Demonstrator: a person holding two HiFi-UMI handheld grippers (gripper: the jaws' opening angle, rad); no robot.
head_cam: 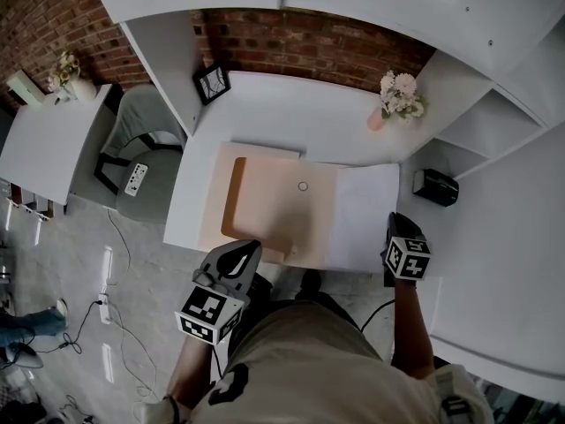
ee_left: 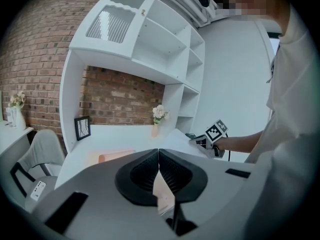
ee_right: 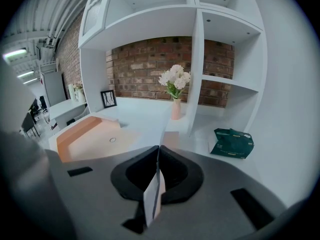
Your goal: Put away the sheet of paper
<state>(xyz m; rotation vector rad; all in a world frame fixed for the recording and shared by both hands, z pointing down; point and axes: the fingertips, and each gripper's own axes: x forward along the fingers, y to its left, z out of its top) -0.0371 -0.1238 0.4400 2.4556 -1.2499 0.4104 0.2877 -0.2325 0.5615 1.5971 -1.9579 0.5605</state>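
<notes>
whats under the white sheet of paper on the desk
Only the white desk shows around the sheet of paper. Its left edge meets the beige folder; whether the folder runs on beneath is covered. The right gripper pinches its corner.

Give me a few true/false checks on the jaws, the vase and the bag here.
1. The right gripper has its jaws shut on the sheet of paper. True.
2. The left gripper has its jaws wide open. False: they are shut on the edge of the folder.
3. The vase lies tipped over. False: it stands upright.
4. The green bag lies on the white surface to the right of the vase. True.
</notes>
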